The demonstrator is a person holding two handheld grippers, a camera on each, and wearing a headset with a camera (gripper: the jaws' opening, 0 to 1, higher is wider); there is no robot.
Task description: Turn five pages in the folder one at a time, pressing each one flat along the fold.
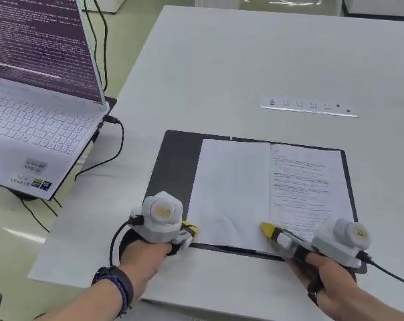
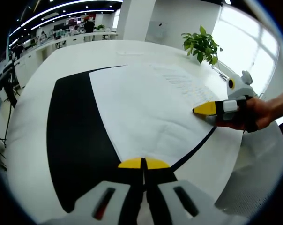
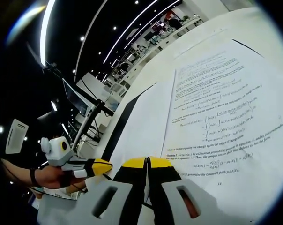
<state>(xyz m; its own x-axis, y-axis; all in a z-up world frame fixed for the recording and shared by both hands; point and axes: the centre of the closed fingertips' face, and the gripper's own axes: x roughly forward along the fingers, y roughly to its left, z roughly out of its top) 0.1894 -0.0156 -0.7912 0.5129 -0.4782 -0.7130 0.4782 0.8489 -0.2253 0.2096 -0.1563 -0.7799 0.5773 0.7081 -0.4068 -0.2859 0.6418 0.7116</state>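
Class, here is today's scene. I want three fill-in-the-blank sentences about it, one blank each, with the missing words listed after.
1. The folder lies ___ on the table.
2. Its left page is ___, while its right page carries printed text.
3. The left gripper and right gripper both have ___ tips.
Missing words: open; blank; yellow.

An open laptop (image 1: 35, 100) stands at the white table (image 1: 222, 67)'s left edge, a socket strip (image 1: 309, 107) farther back.
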